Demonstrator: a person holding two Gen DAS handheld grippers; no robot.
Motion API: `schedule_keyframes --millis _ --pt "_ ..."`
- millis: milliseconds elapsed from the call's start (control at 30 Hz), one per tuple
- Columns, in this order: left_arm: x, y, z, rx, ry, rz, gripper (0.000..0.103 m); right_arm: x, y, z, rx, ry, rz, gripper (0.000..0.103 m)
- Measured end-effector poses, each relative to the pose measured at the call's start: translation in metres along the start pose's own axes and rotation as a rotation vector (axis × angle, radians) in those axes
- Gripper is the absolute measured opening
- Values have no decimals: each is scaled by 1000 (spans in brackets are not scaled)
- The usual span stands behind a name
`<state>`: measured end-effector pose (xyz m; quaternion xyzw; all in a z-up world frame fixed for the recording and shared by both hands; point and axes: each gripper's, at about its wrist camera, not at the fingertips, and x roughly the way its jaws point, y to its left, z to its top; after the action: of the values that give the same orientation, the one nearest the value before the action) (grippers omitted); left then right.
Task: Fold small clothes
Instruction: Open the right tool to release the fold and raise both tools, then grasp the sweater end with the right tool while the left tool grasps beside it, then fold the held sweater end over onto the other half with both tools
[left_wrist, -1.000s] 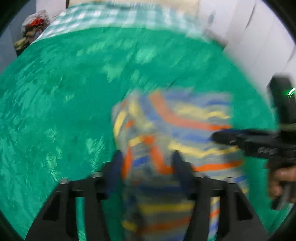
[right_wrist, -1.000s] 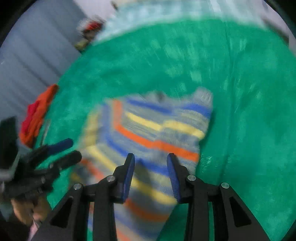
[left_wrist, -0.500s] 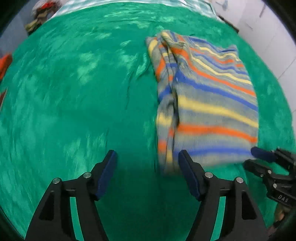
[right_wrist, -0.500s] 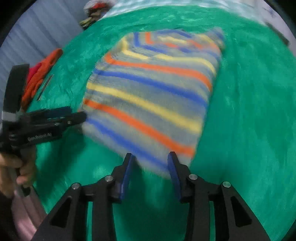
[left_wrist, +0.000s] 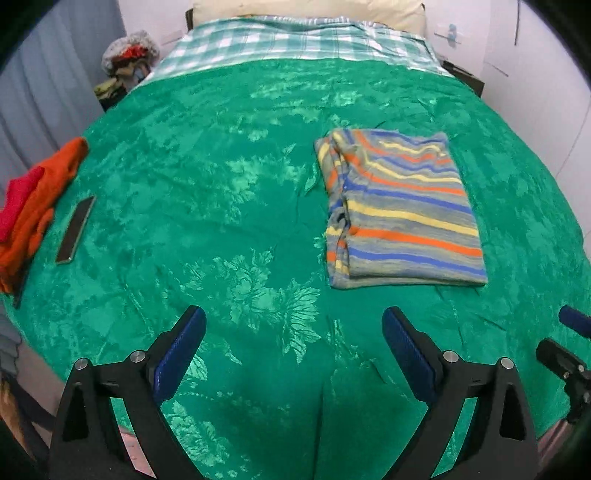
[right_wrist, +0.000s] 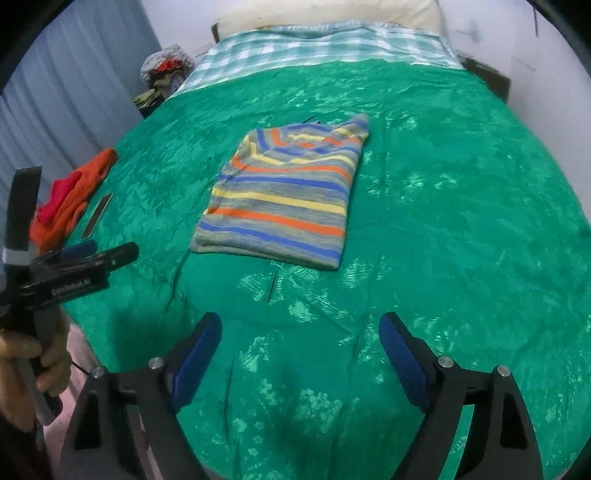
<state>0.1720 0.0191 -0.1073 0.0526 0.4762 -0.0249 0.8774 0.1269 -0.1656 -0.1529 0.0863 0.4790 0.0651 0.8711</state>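
Note:
A folded striped garment (left_wrist: 402, 214) in grey, blue, yellow and orange lies flat on the green bedspread (left_wrist: 229, 206); it also shows in the right wrist view (right_wrist: 284, 195). My left gripper (left_wrist: 293, 354) is open and empty, held back near the bed's front edge, well short of the garment. My right gripper (right_wrist: 299, 354) is open and empty too, also near the front edge. Each gripper shows at the edge of the other's view: the right gripper (left_wrist: 570, 343) and the left gripper (right_wrist: 92, 258).
Orange and red clothes (left_wrist: 33, 199) lie at the bed's left edge, with a dark flat phone (left_wrist: 75, 229) beside them. A checked sheet (left_wrist: 295, 40) and pillow are at the head. A pile of clothes (left_wrist: 125, 62) sits beyond the far left corner.
Both grippers let go of the striped garment, opened wide and drew back toward the bed's front edge. The garment now lies folded and still.

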Motion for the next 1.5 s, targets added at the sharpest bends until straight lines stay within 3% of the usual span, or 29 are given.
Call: schedule_keyframes --millis 267,433,533,700,867,1000,1033,1067,1100,1133,1200,1267,1400,1500 --pt "-5 -7 5 28 -19 9 97 -1 -4 2 31 -13 -14 86" --pt "13 -9 9 38 8 -2 97 10 -11 2 45 2 -22 86" --pt "34 3 21 20 42 -109 97 21 -21 6 56 5 -12 86" --pt "86 31 77 -95 62 -315 97 50 -60 44 144 -37 43 86" --pt "152 9 118 -81 150 -392 97 105 -90 102 249 -30 196 86" --pt "191 -21 131 -21 204 -354 97 157 -88 134 265 -1 283 86" --pt "198 -27 131 -16 225 -352 93 168 -84 137 261 13 302 78" --pt "202 -34 130 -14 226 -332 83 184 -77 140 245 43 313 59" --pt "201 -42 129 9 215 -332 46 192 -69 142 215 63 290 50" --pt "198 -49 130 26 219 -344 22 195 -58 144 159 68 224 36" --pt "179 -63 133 65 165 -270 19 187 -30 150 38 41 101 30" --pt "147 -73 136 106 78 -261 19 162 -12 156 -28 -23 54 28" --pt "87 -73 147 91 -40 -321 19 96 0 170 -71 -169 80 28" --pt "53 -67 159 65 -115 -357 19 62 -5 180 -58 -232 108 28"
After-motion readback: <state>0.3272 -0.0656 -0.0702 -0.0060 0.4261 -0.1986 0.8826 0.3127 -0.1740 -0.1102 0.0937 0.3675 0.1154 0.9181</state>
